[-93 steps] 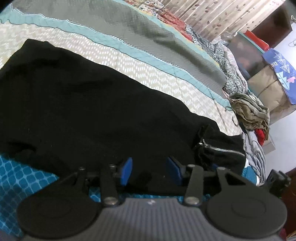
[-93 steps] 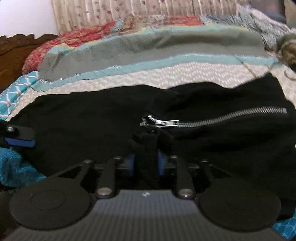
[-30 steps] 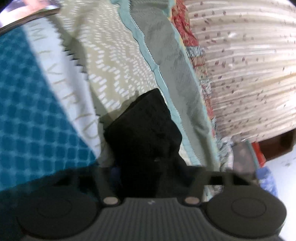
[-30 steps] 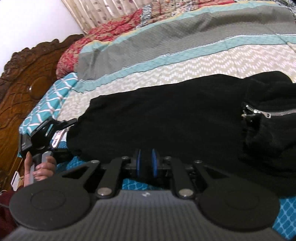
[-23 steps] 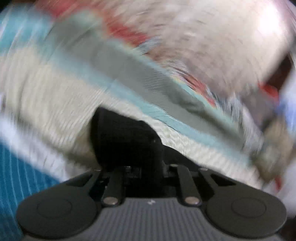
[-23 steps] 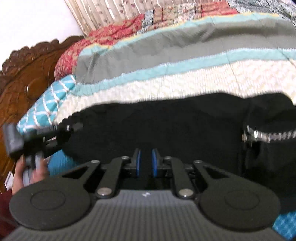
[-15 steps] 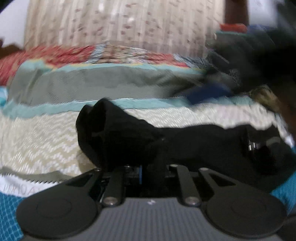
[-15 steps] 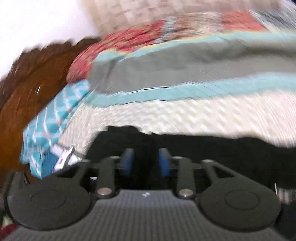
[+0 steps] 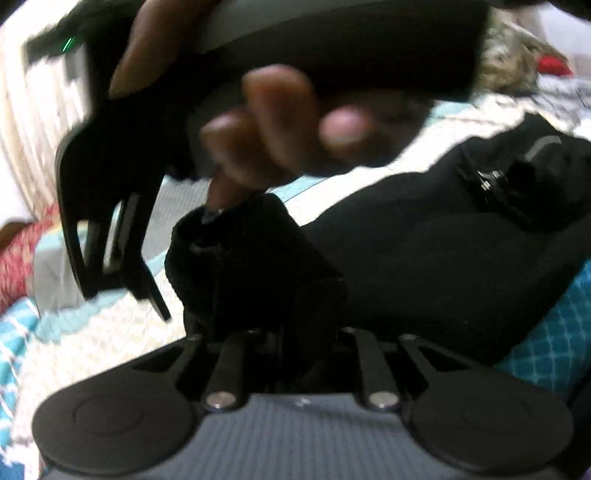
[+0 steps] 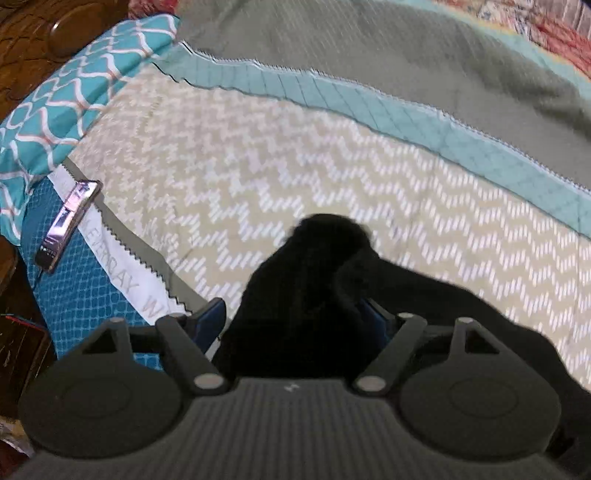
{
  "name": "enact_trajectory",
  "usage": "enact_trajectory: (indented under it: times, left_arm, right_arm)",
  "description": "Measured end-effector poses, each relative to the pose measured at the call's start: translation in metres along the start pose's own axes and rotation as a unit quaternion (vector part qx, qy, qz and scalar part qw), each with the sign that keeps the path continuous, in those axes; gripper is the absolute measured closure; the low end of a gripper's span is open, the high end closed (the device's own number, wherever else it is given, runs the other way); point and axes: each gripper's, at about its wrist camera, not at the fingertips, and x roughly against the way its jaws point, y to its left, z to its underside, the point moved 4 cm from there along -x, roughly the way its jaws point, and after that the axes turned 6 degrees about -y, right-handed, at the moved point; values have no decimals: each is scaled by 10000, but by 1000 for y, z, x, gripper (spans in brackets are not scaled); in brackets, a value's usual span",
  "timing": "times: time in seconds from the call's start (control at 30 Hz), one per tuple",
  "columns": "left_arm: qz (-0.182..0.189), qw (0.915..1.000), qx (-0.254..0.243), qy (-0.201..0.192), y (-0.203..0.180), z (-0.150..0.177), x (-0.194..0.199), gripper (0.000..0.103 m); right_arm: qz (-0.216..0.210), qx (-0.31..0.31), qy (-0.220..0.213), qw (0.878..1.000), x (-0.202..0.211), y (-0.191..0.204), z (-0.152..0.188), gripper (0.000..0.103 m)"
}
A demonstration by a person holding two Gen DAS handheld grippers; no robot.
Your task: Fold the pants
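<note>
The black pants (image 9: 424,243) lie across the bed, zipper end (image 9: 487,181) at the far right. My left gripper (image 9: 291,332) is shut on a bunched end of the pants (image 9: 243,266) and holds it up. The hand with the right gripper's body (image 9: 258,122) hangs just above and in front of it. In the right wrist view my right gripper (image 10: 291,317) is open, its blue pads wide apart on either side of the raised black fabric (image 10: 314,280).
The bed has a zigzag beige, teal and grey striped quilt (image 10: 295,155). A phone (image 10: 68,223) lies at the bed's left edge beside a teal patterned pillow (image 10: 70,103). A carved wooden headboard (image 10: 55,33) stands at the far left. Piled clothes (image 9: 509,66) sit far right.
My left gripper has lifted the pants' end and swung it toward the right gripper. My right gripper has moved left along the pants and opened around that raised end.
</note>
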Motion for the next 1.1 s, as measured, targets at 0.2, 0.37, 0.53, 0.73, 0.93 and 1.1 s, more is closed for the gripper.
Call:
enact_trajectory:
  times: [0.2, 0.37, 0.53, 0.73, 0.93, 1.1]
  left_arm:
    - [-3, 9996, 14, -287, 5, -7, 23, 87]
    - [1365, 9701, 1757, -966, 55, -18, 80, 70]
    - [1858, 9232, 3290, -707, 96, -7, 80, 65]
    - [2014, 8982, 3896, -295, 108, -13, 46, 65]
    - [2077, 9102, 3573, 265, 74, -30, 0, 65]
    - [2308, 9213, 3103, 401, 40, -43, -16, 67]
  right_arm:
    - [-362, -772, -306, 9959, 37, -49, 4, 83]
    - [-1251, -2001, -858, 9680, 86, -106, 23, 83]
    - [-1408, -2701, -1126, 9458, 93, -151, 63, 82]
    - [-1232, -2955, -1066, 9414, 77, -175, 104, 75]
    - [205, -2642, -1754, 9482, 121, -190, 116, 45]
    - [-149, -2241, -2247, 9482, 149, -165, 123, 73]
